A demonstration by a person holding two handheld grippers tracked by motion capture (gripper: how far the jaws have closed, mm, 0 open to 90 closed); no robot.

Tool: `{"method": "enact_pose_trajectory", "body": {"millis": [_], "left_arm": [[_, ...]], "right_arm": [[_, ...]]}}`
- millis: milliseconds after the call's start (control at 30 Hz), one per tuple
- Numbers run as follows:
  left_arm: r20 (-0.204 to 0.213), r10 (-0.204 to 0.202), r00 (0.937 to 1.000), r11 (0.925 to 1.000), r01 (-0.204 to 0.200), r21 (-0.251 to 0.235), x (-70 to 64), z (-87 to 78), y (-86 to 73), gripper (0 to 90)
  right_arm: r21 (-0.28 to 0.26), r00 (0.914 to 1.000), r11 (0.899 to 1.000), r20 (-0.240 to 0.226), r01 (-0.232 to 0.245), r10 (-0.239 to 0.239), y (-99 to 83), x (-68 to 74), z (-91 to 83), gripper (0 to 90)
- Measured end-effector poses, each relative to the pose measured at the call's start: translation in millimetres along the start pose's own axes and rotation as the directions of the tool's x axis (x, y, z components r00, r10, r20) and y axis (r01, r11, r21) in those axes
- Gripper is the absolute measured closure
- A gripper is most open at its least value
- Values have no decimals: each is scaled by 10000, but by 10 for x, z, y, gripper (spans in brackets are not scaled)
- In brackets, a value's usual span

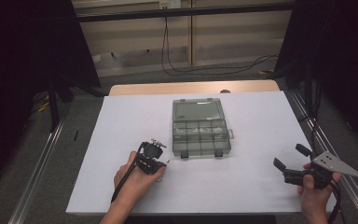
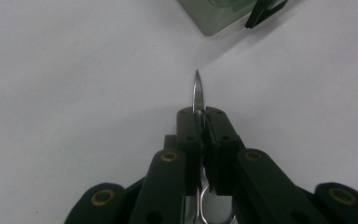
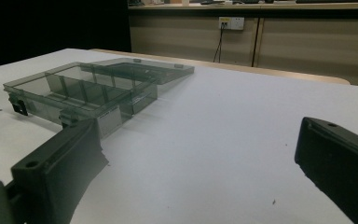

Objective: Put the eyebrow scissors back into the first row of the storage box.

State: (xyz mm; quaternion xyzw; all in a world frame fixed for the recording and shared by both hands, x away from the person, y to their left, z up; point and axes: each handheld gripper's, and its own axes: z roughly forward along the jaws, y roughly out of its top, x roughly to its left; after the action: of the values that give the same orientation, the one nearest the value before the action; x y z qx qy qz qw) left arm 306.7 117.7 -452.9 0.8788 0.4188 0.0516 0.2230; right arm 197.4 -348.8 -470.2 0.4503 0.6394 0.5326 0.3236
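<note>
White table (image 1: 261, 121), left gripper (image 2: 200, 116) clamping small scissors (image 2: 197, 91) near open organizer box (image 1: 199, 127), right gripper (image 1: 294, 161) wide

One clear plastic compartment box (image 1: 200, 127) lies at the centre of the high view, its one lid (image 1: 197, 109) folded open flat toward the top of the frame. Two black latches (image 1: 184, 153) sit on its lower edge. Its dividers make two rows of cells; four show in the nearer row, and the rest cannot be counted surely.

One pair of small scissors (image 2: 197, 93) shows at the middle of the left gripper view.

Two claws: the left claw (image 1: 161, 156) at lower centre-left, the right claw (image 1: 290, 157) at lower right. Two hands hold them, the left hand (image 1: 133, 179) and the right hand (image 1: 313, 196).

One white sheet (image 1: 121, 121) covers one tabletop (image 1: 168, 87).

One wall socket (image 3: 231, 22) shows at the top of the right gripper view.
</note>
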Motion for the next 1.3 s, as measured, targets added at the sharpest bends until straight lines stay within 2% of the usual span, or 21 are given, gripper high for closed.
{"method": "enact_pose_trajectory", "body": {"millis": [100,300,400,467,500,533,667,733,833,867,1067,1133,1167,1300], "left_arm": [[168,63,9998,9997,-67,226,14,-12,18,855],[216,40,9998,9994,-47,356,1,-18,24,855],[306,-30,9995,9998,23,205,13,-24,19,857],[604,-25,9982,10000,19,91,30,-66,31,891],[251,47,9997,9999,-50,142,11,-66,34,900],[163,128,9998,9996,-132,242,6,-60,35,900],[573,-118,9983,9992,96,389,62,-49,33,896],[543,-128,9984,9983,96,575,72,-36,36,887],[422,-69,9991,9986,47,519,47,-16,25,889],[382,-84,9992,9994,71,338,40,-10,16,889],[556,-149,9983,9996,135,245,52,-26,1,896],[587,24,9983,9997,-38,239,66,-46,9,897],[650,-78,9979,9998,67,176,57,-60,8,897],[757,96,9971,9999,-92,-54,70,-132,29,897]], "right_arm": [[-14,10000,10000,-1,82,-82,0,-2,7,3],[-5,10000,10000,55,28,-28,1,9,19,3],[19,9999,9999,46,137,-137,-1,3,18,3],[67,9999,9999,52,141,-141,0,7,17,3],[77,9999,9999,50,135,-135,0,8,17,3],[68,9999,9999,49,147,-147,0,7,17,4],[87,9999,9999,57,133,-134,0,10,17,5],[89,9999,9999,53,133,-133,1,11,20,5],[73,9999,9999,81,147,-148,0,7,24,6],[73,9999,9999,81,147,-148,0,7,24,6],[87,9998,9998,20,175,-175,-1,3,20,6],[72,9999,9999,59,152,-153,0,3,19,6],[69,9999,9998,49,160,-160,0,2,19,6],[67,9998,9998,91,163,-164,-1,6,25,6]]}}
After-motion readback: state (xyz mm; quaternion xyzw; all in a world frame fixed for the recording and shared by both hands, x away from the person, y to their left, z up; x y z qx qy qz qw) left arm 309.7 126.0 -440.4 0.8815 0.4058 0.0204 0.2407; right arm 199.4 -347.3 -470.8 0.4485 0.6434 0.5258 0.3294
